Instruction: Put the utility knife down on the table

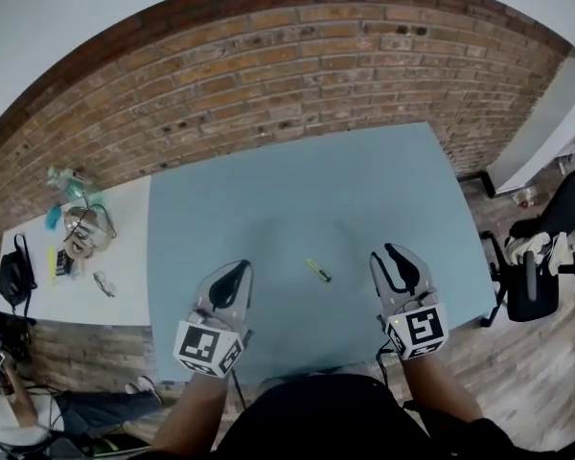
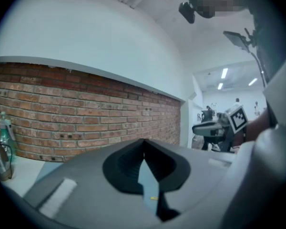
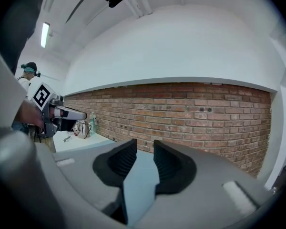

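The utility knife (image 1: 317, 270), small and yellow, lies flat on the blue-grey table (image 1: 297, 190), between the two grippers and touched by neither. My left gripper (image 1: 243, 266) hovers near the table's front edge to the knife's left; its tips meet and hold nothing. In the left gripper view the left gripper (image 2: 143, 142) is shut, and the knife (image 2: 154, 198) shows as a yellow speck through the slot below the tips. My right gripper (image 1: 382, 253) is to the knife's right. In the right gripper view the right gripper (image 3: 145, 147) stands open, with only bare table in the gap.
A white side table (image 1: 38, 295) on the left carries a black bag (image 1: 15, 278), a kettle (image 1: 84, 233) and a bottle (image 1: 65, 180). A brick wall (image 1: 297, 65) runs behind. A black chair (image 1: 541, 257) stands right of the table.
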`<state>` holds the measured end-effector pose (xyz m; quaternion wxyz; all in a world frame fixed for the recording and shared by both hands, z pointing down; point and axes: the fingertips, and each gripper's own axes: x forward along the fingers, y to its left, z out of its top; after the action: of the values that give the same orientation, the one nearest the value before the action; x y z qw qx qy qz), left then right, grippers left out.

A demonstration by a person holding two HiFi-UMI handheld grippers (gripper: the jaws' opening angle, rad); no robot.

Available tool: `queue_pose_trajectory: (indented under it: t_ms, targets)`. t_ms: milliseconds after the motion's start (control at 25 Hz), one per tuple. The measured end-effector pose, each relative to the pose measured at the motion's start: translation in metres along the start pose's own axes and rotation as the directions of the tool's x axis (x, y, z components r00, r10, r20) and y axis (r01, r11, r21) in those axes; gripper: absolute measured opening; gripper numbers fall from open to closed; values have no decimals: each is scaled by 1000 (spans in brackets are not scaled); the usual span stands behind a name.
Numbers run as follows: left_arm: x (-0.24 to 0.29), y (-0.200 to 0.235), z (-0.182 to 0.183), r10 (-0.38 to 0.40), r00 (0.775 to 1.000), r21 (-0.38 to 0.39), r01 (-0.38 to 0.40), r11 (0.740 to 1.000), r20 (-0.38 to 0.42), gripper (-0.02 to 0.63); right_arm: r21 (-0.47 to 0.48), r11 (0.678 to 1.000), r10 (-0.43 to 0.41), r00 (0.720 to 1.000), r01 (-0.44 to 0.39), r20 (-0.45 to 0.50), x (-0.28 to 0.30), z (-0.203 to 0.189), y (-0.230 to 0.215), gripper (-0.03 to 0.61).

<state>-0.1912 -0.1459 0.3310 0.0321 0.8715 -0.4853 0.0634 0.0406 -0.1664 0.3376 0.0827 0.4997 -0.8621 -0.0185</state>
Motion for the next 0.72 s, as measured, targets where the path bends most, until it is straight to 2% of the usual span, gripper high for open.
queue_pose_trajectory:
  t_ms: [280, 560, 720]
  targets:
    - [-16, 2, 3, 1, 1000, 10, -1, 1000, 1, -14, 3, 1000, 18, 995, -18, 94, -15, 28, 14, 93]
    - [-21, -2, 10, 3, 1000, 33, -4, 999, 30, -14, -18, 1000, 22, 984, -19, 175, -23, 45, 12, 3]
    - [-25, 4, 15, 21, 999, 42, -23, 999, 46, -14, 9, 1000, 10, 987, -11, 162, -25, 36, 7, 2]
